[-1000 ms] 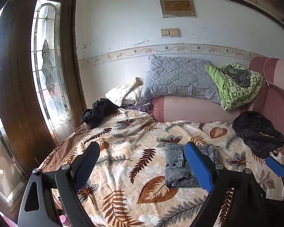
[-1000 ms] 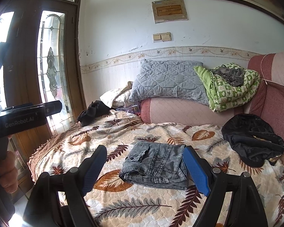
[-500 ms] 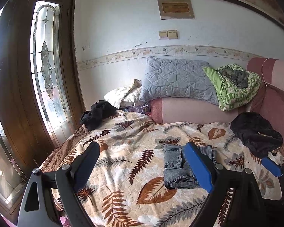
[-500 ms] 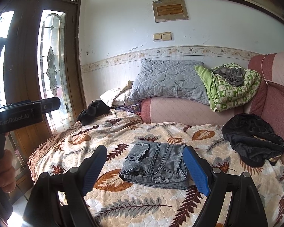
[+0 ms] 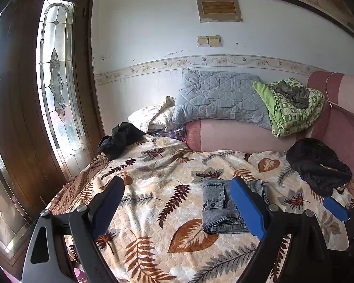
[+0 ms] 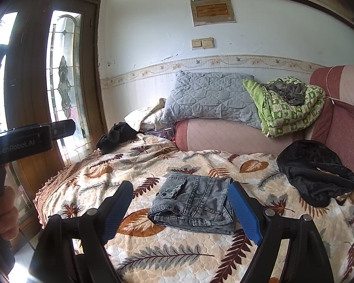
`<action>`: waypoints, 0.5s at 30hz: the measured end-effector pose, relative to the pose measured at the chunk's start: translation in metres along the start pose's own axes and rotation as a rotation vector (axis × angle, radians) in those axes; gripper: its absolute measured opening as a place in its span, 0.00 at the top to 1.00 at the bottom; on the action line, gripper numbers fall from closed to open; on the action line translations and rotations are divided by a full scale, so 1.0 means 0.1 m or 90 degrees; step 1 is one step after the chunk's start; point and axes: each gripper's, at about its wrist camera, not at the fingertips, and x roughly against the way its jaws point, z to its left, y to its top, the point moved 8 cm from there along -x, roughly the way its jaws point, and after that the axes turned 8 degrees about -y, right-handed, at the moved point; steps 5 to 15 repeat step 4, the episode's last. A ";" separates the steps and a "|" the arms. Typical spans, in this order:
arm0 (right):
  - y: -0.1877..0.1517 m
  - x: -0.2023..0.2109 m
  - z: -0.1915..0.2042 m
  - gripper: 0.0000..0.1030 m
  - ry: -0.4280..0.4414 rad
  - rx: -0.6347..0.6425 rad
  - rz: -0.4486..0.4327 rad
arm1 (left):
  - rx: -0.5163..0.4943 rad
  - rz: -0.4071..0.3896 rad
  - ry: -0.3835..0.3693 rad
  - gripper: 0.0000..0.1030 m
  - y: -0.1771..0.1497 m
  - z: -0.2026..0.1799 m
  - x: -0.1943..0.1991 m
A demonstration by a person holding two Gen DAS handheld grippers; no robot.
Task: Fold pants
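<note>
Grey denim pants (image 6: 193,204) lie folded into a compact rectangle on the leaf-patterned bedspread (image 6: 153,254), pocket flap up. They also show in the left wrist view (image 5: 220,206), partly behind my right-hand finger. My left gripper (image 5: 179,198) is open and empty, held back above the bed's near side. My right gripper (image 6: 180,202) is open and empty, held above the bed with the pants seen between its blue fingers (image 6: 244,214). Neither gripper touches the pants.
A black garment (image 6: 315,172) lies at the bed's right by the pink sofa back (image 6: 229,135). Another black garment (image 6: 116,135) lies at the far left corner. A grey pillow (image 6: 210,99) and green blanket (image 6: 290,108) sit behind. A wooden glass door (image 5: 54,89) stands left.
Both grippers have drifted slightly, with the view shifting a little. The pants have not moved and both grippers stay open.
</note>
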 end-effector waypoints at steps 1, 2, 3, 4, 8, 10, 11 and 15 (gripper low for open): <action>-0.01 -0.01 0.00 0.17 0.001 -0.001 0.000 | 0.000 0.001 -0.001 0.11 -0.01 0.00 -0.01; -0.01 -0.01 0.00 0.17 0.002 -0.002 0.001 | -0.001 0.003 -0.004 0.11 -0.01 -0.01 -0.02; -0.01 -0.02 0.00 0.17 0.001 -0.002 0.001 | -0.001 0.005 -0.005 0.11 -0.02 -0.01 -0.03; -0.02 -0.02 -0.01 0.17 0.001 -0.002 0.002 | 0.000 0.007 -0.003 0.11 -0.03 0.00 -0.04; -0.02 -0.02 -0.01 0.17 0.001 -0.002 0.002 | 0.000 0.007 -0.003 0.11 -0.03 0.00 -0.04; -0.02 -0.02 -0.01 0.17 0.001 -0.002 0.002 | 0.000 0.007 -0.003 0.11 -0.03 0.00 -0.04; -0.02 -0.02 -0.01 0.17 0.001 -0.002 0.002 | 0.000 0.007 -0.003 0.11 -0.03 0.00 -0.04; -0.02 -0.02 -0.01 0.17 0.001 -0.002 0.002 | 0.000 0.007 -0.003 0.11 -0.03 0.00 -0.04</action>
